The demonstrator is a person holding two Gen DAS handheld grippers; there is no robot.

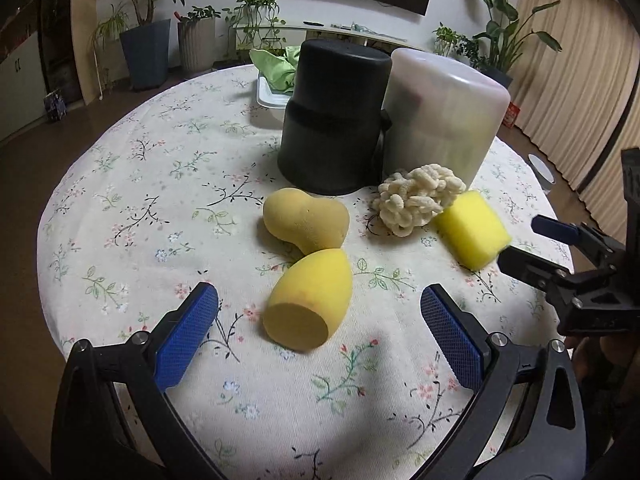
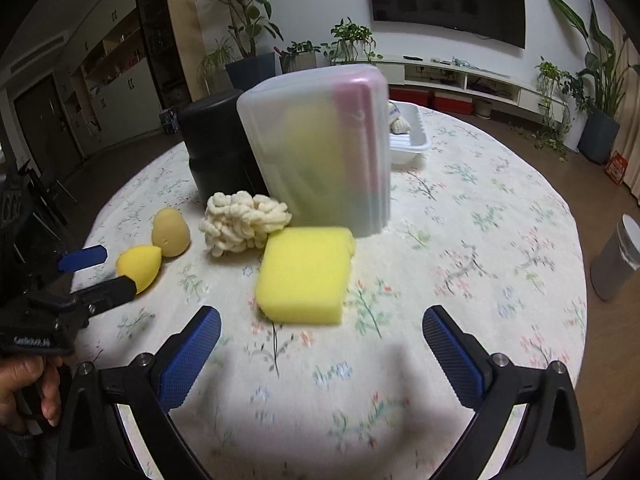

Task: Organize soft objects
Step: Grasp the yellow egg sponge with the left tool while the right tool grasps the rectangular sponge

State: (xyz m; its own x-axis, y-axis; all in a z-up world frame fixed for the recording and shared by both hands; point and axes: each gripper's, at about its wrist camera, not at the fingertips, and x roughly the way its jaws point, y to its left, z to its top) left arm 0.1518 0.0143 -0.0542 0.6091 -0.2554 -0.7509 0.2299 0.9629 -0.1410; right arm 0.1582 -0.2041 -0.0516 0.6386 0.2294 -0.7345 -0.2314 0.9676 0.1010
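Observation:
A yellow egg-shaped sponge (image 1: 308, 300) lies on the flowered tablecloth between the tips of my open left gripper (image 1: 318, 312). Behind it lies a tan gourd-shaped sponge (image 1: 306, 222). A cream chenille puff (image 1: 418, 198) and a yellow block sponge (image 1: 472, 230) lie to the right. My right gripper (image 2: 320, 336) is open and empty just short of the block sponge (image 2: 306, 274). The puff (image 2: 242, 222), the gourd sponge (image 2: 170, 232) and the egg sponge (image 2: 140, 266) lie to its left. The right gripper shows in the left wrist view (image 1: 528, 244).
An upturned black bin (image 1: 334, 120) and an upturned translucent bin (image 1: 442, 114) stand behind the sponges. A white tray (image 2: 408, 138) sits at the far side, with a green cloth (image 1: 280, 66) in it. The round table's edge (image 2: 576, 248) is near on the right.

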